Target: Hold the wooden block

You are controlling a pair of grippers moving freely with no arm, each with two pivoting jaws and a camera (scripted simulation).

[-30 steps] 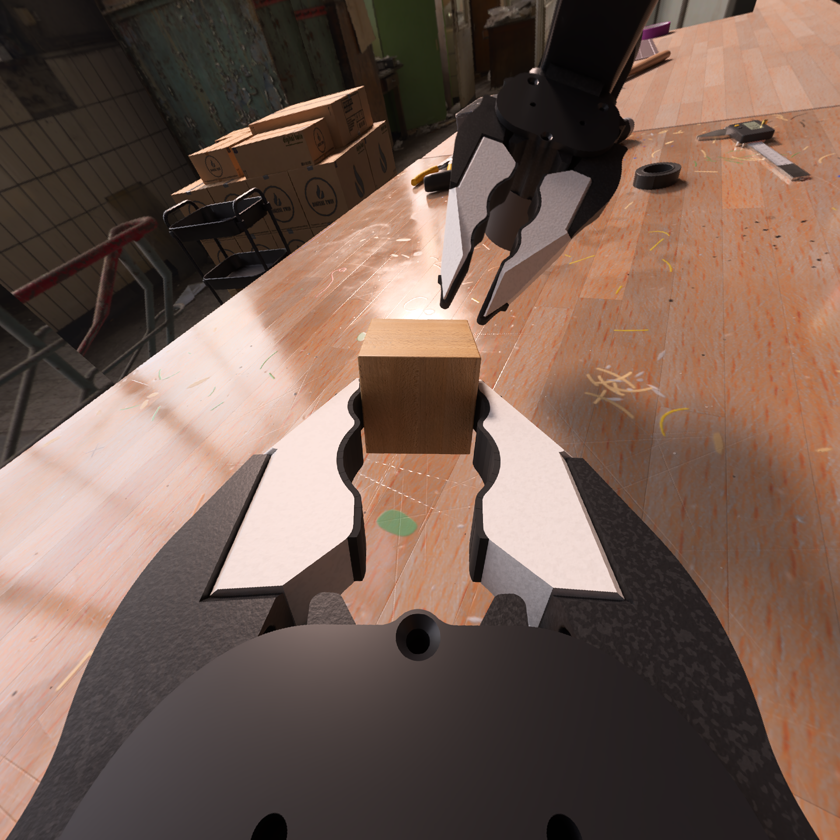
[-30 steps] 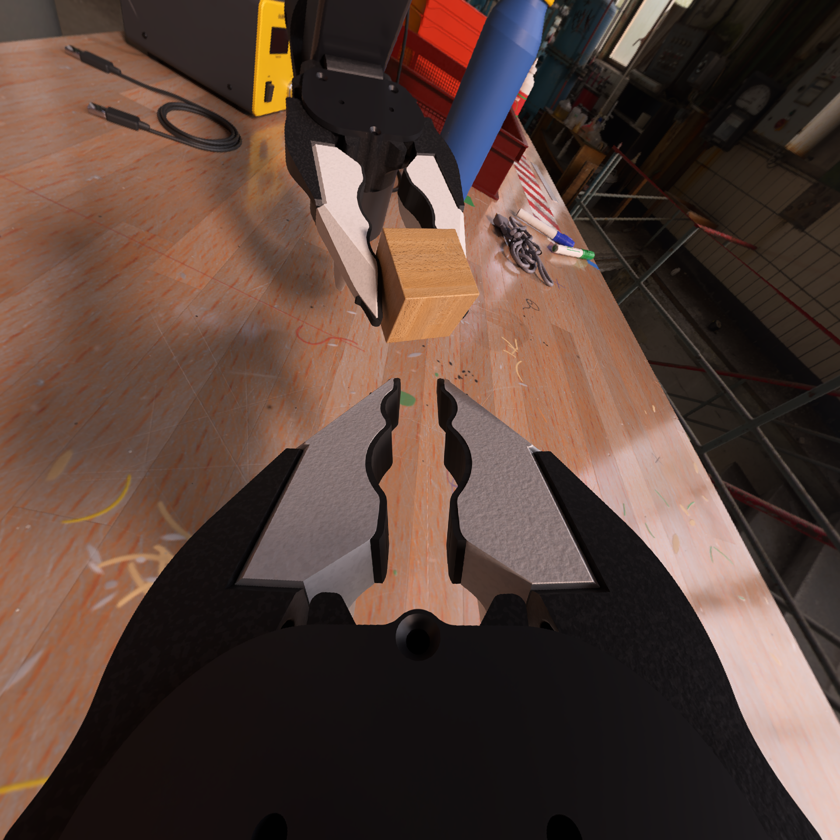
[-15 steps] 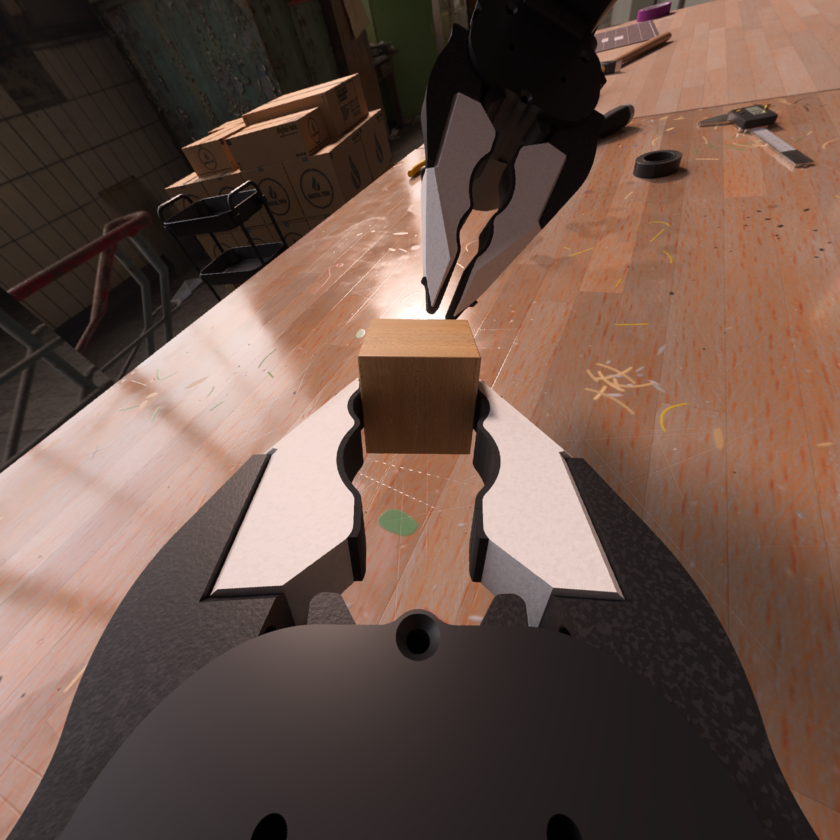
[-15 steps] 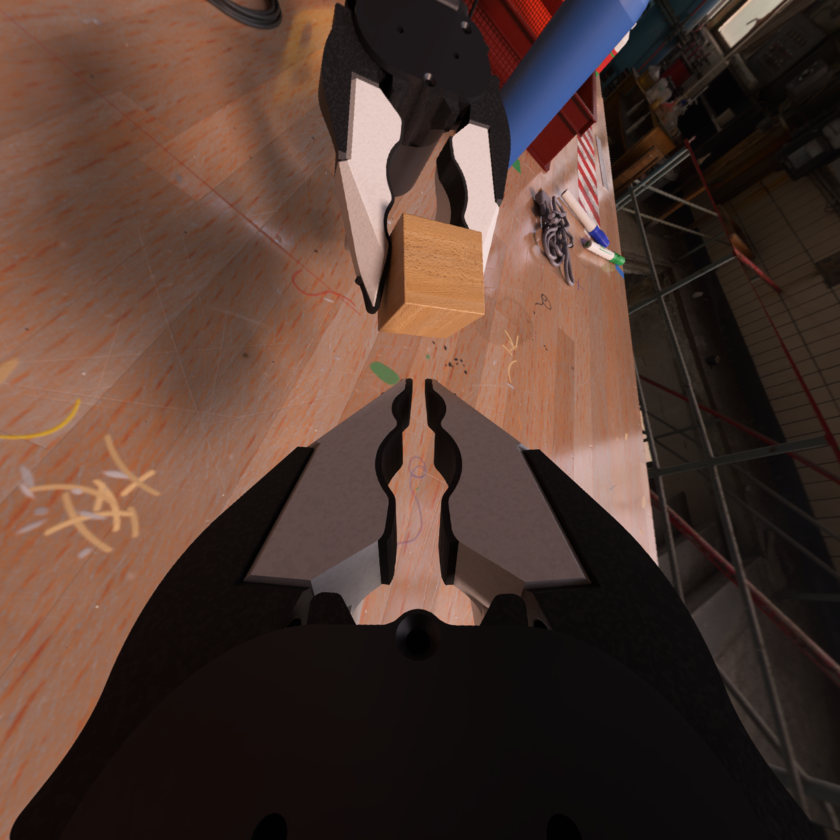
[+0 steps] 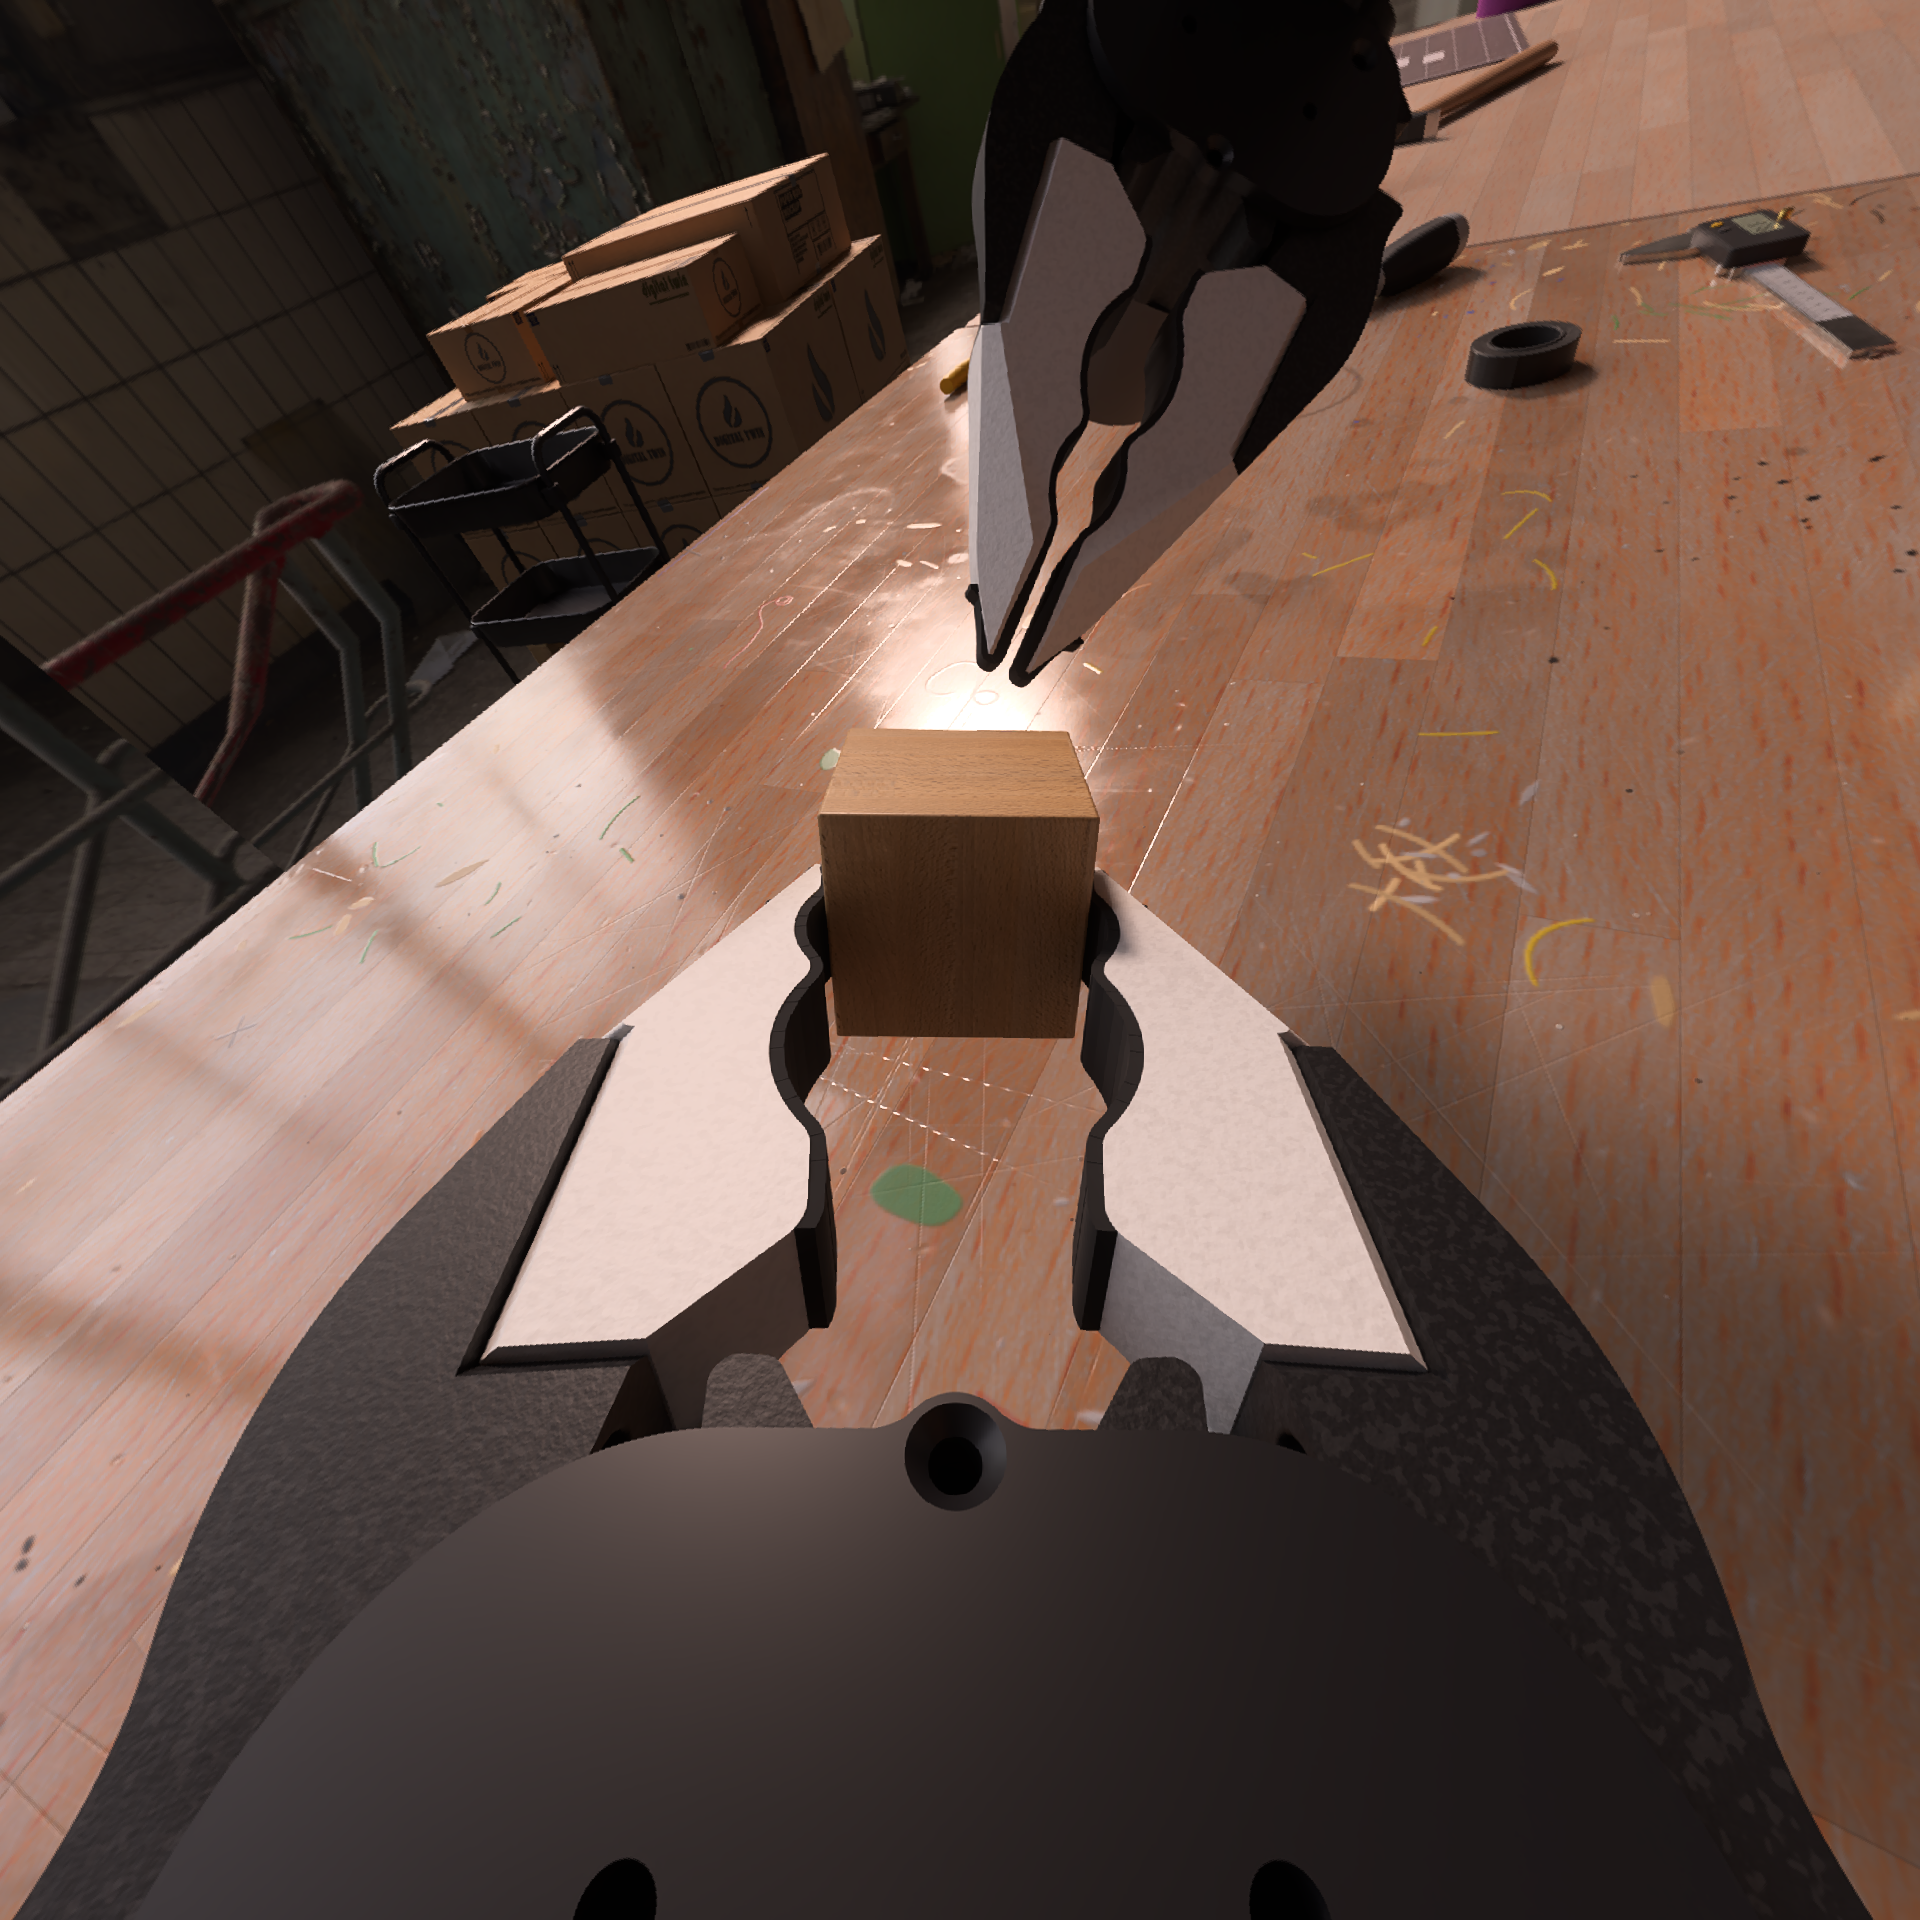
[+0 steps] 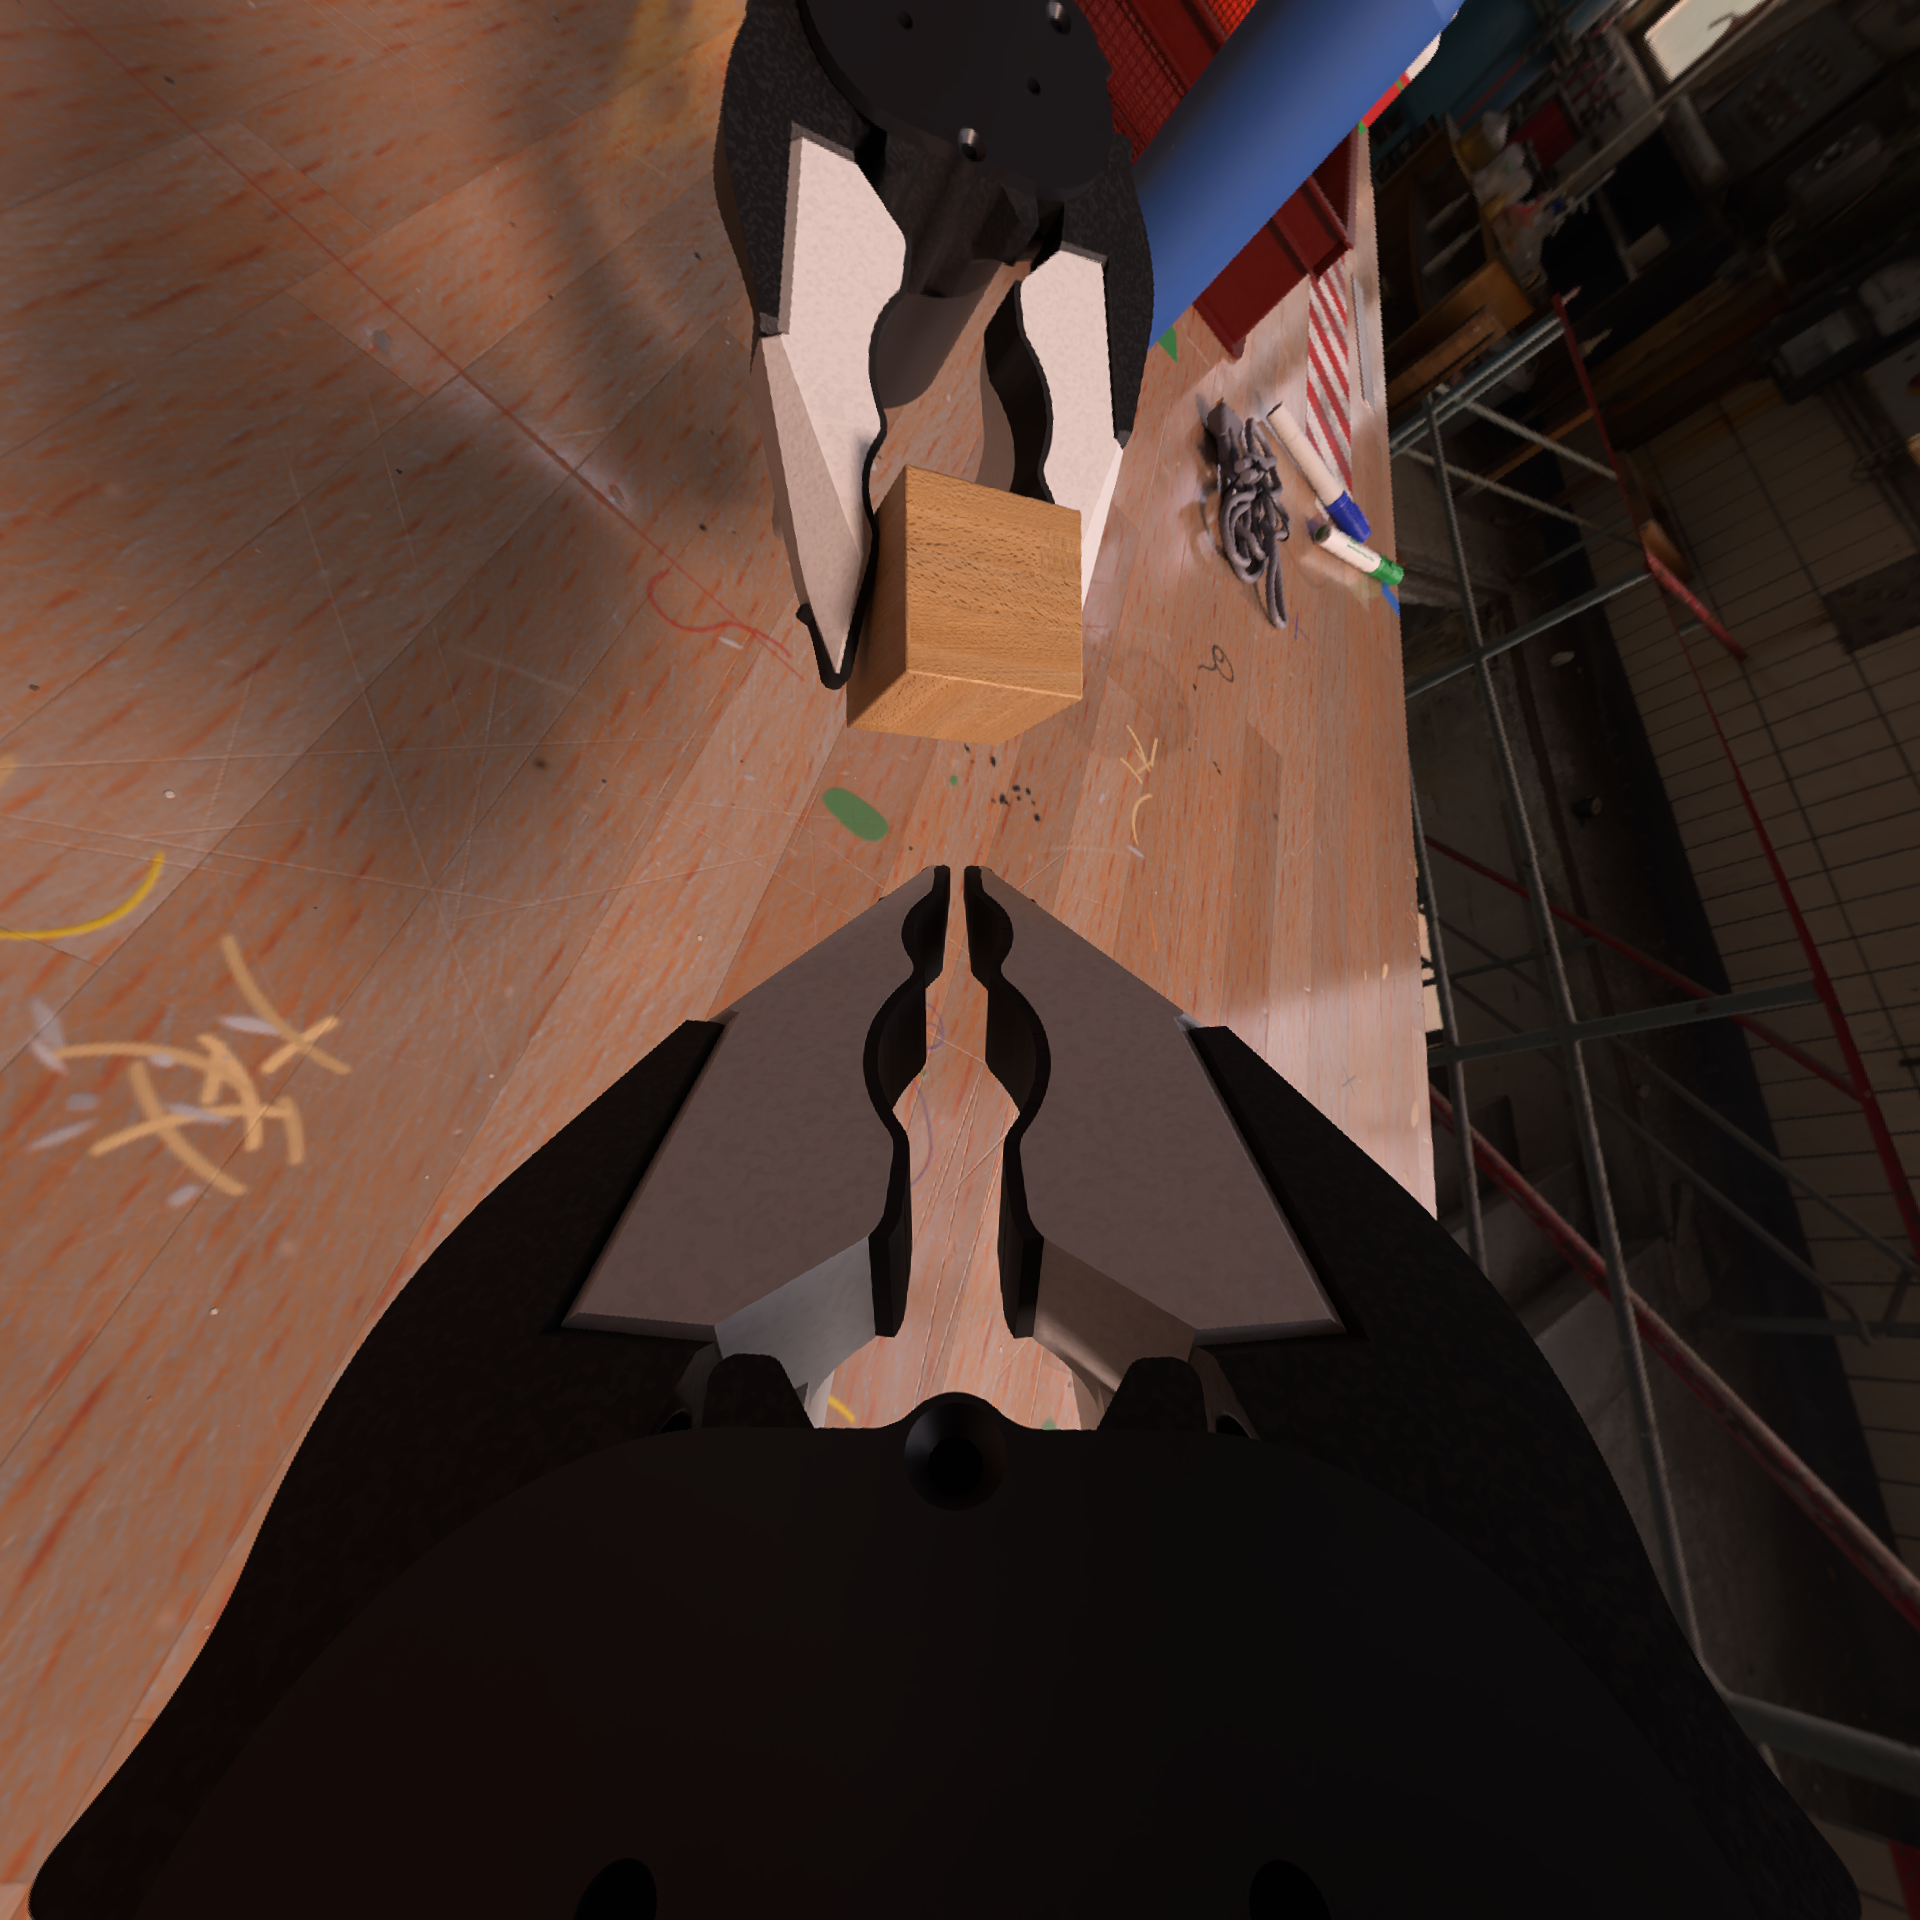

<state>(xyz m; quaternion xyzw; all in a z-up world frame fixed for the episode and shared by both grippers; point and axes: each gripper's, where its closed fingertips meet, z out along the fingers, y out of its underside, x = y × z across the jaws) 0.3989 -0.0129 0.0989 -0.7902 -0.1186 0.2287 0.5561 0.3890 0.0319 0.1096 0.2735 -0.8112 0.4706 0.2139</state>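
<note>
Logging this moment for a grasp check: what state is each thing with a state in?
left hand-held gripper: shut on the wooden block.
wooden block: clamped, lifted off the workbench.
right hand-held gripper: nearly shut, holding nothing.
blue marker: capped, lying flat.
green marker: capped, lying flat.

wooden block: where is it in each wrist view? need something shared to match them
Left wrist view: wooden block at centre, clamped between the left gripper fingers, with the right gripper above and beyond it.
Right wrist view: the block is upper centre, held off the workbench by the left gripper reaching in from the top.
Shared landmark: the green spot on the bench near the block.
</note>
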